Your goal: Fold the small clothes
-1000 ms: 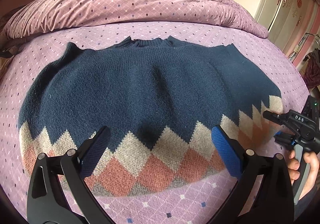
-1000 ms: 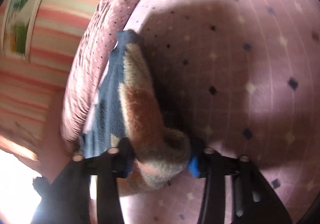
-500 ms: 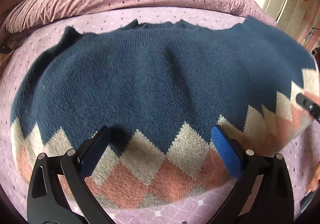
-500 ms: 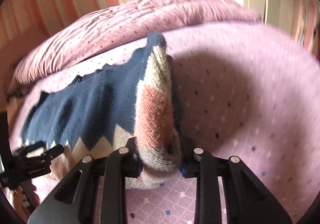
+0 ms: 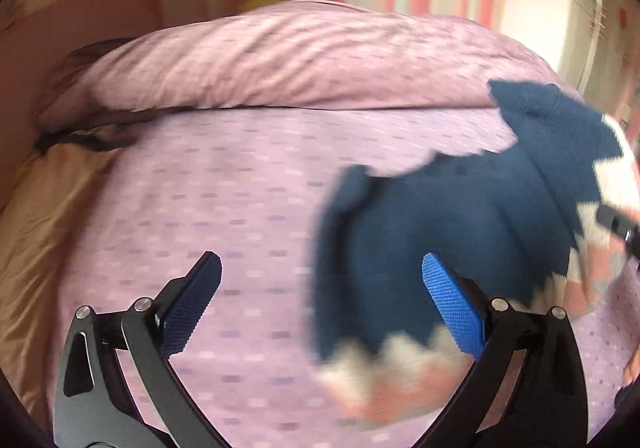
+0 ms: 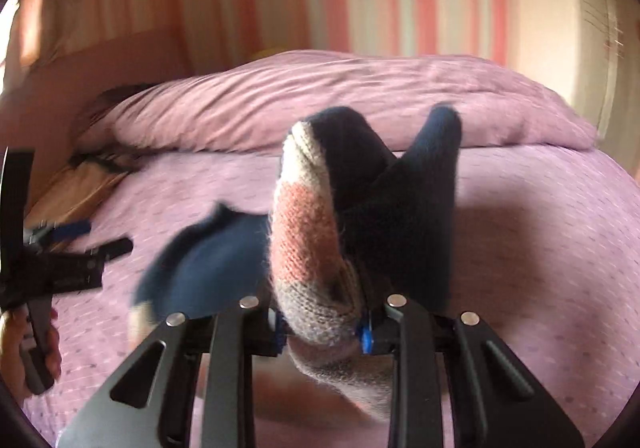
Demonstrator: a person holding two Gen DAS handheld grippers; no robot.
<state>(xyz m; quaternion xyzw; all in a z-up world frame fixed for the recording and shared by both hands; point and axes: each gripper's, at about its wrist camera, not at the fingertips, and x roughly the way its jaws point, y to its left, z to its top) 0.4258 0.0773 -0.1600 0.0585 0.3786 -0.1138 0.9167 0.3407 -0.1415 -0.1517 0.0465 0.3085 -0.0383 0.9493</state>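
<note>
The sweater (image 6: 316, 248) hem is clamped in the right claw (image 6: 322, 330); the spread, empty left claw (image 5: 320, 312) should be closed on the hem corner just ahead.

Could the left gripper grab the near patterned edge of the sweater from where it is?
Probably yes. The left gripper is open and empty, and the sweater has its patterned hem lying just in front, toward its right finger, with nothing between. The right gripper holds another corner up, out of the way.
</note>
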